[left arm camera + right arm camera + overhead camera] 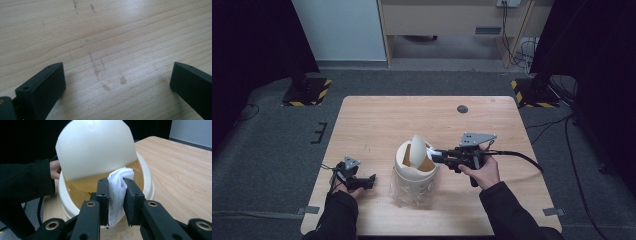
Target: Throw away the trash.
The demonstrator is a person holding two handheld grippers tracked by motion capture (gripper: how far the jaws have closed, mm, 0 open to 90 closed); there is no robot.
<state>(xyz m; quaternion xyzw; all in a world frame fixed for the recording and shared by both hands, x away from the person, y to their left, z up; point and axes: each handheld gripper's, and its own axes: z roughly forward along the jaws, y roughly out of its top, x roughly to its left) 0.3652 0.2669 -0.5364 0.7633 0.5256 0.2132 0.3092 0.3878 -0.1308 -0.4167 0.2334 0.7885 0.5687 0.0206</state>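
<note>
A small cream bin (414, 172) with a swing lid (417, 150) stands on the table (377, 120) near its front edge. Its lid (96, 147) is tipped up, so the opening shows. My right gripper (435, 157) is at the bin's right rim, shut on a crumpled white tissue (117, 192) held over the opening. My left gripper (371, 180) rests low on the table left of the bin, open, with bare wood between its jaws (117, 80).
A clear plastic liner (407, 192) wraps the lower part of the bin. A dark round grommet (462, 109) sits at the table's far side. Black stand bases (307, 90) with hazard stripes flank the table on the floor.
</note>
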